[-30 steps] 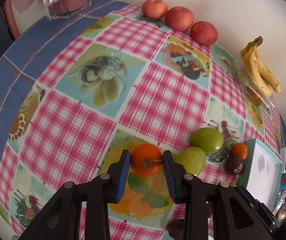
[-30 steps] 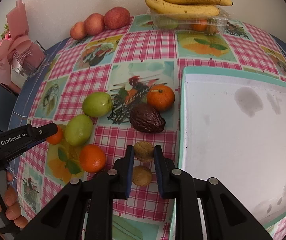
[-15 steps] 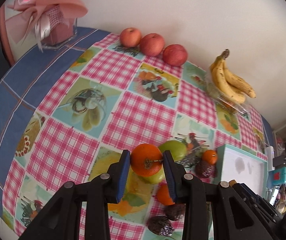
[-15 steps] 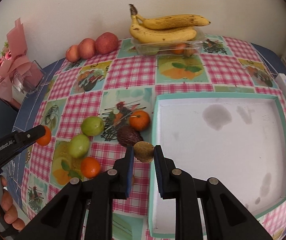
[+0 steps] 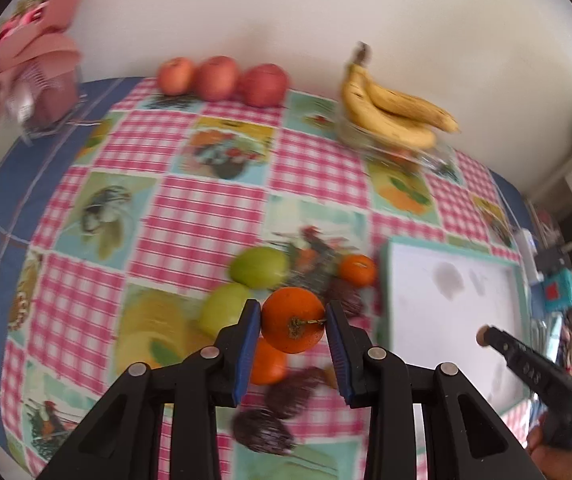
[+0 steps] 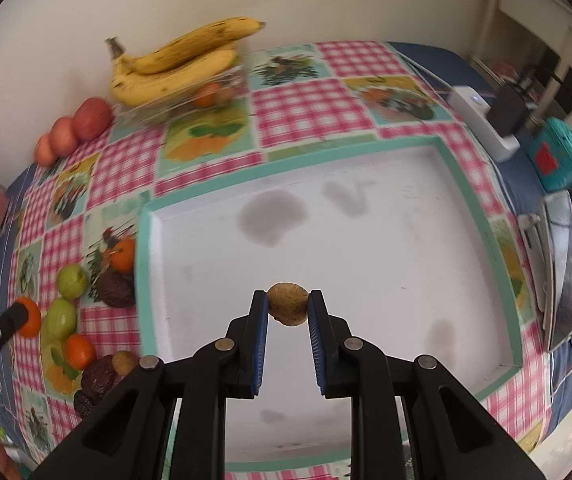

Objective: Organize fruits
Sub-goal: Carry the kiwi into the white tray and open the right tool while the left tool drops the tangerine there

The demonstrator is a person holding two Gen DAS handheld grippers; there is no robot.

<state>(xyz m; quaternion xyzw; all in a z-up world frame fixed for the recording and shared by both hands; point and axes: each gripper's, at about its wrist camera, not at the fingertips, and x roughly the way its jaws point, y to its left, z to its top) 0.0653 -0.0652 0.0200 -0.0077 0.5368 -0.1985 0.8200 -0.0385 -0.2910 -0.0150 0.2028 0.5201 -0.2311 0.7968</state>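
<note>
Fingers [image 5: 250, 332] of the left gripper [image 5: 293, 330] pinch an orange [image 5: 293, 325], carried in the air above the green apples [image 5: 260, 267] and dark fruits on the checked tablecloth [image 5: 206, 208]. Over on the right gripper [image 6: 287, 312], both blue pads are clamped on a small brown kiwi [image 6: 288, 309], held above the white tray [image 6: 365, 240] with its teal rim. Bananas [image 6: 174, 64] sit by the wall, red apples [image 5: 222, 78] beside them.

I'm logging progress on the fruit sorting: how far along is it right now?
Early. The white tray holds no fruit yet. In hand: the right claw holds a small brown fruit above the tray, and the left claw holds an orange. Left on the tablecloth: green fruits, oranges and dark fruits.
</note>
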